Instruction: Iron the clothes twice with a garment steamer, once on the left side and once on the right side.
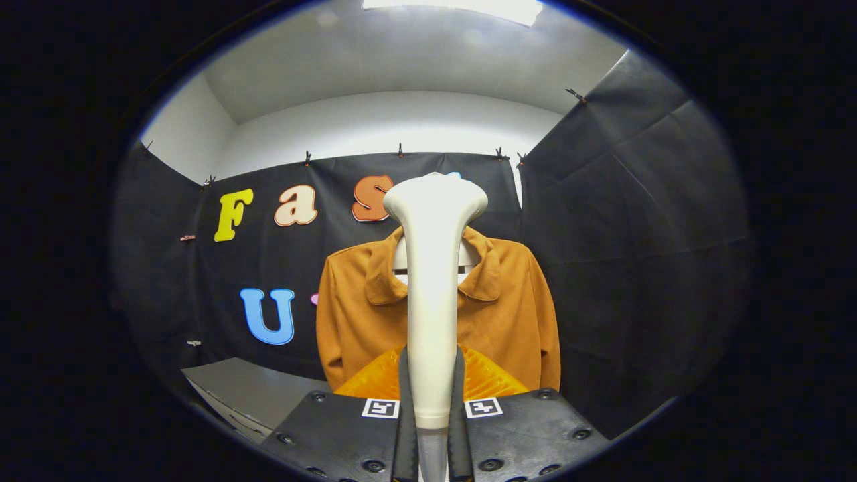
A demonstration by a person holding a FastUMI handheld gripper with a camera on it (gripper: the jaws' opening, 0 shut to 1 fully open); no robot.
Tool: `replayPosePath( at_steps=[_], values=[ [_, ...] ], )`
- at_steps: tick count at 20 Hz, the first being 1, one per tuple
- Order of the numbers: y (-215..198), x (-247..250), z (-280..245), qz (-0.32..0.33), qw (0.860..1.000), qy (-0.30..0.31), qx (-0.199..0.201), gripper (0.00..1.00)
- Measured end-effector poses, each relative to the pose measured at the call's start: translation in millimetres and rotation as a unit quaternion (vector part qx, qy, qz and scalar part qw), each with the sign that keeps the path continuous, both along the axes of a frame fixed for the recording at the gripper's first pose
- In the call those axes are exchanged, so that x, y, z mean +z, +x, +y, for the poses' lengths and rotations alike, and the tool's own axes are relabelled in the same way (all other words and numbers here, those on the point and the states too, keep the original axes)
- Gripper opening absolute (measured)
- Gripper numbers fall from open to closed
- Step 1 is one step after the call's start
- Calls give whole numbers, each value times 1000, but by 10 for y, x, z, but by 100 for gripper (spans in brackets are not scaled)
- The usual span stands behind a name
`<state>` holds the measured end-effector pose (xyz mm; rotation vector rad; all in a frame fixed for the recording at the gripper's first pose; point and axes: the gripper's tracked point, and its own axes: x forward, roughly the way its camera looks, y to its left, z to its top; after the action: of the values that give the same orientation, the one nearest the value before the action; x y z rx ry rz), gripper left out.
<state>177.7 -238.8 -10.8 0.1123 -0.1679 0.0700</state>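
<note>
A white garment steamer (432, 288) stands upright between my fingers, its wide head at the top. My gripper (432, 388) is shut on its handle, with both fingers (406, 402) pressed against its sides. Beyond the steamer hangs an orange collared shirt (503, 314) against the black booth wall. The steamer covers the shirt's middle and the hanger at its collar. The steamer head sits in front of the collar, apart from the fabric as far as I can tell.
A grey table surface (249, 391) lies low to the left of the shirt. Black cloth walls (636, 234) close in behind and to the right. A white wall and ceiling rise above the cloth.
</note>
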Motion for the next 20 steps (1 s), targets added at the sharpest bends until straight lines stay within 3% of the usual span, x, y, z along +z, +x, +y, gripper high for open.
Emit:
replayPosePath(
  at_steps=[9,20],
  values=[
    [664,-734,-184,64,998,-1,-2,21],
    [698,-1341,-265,107,994,3,-8,21]
  ],
)
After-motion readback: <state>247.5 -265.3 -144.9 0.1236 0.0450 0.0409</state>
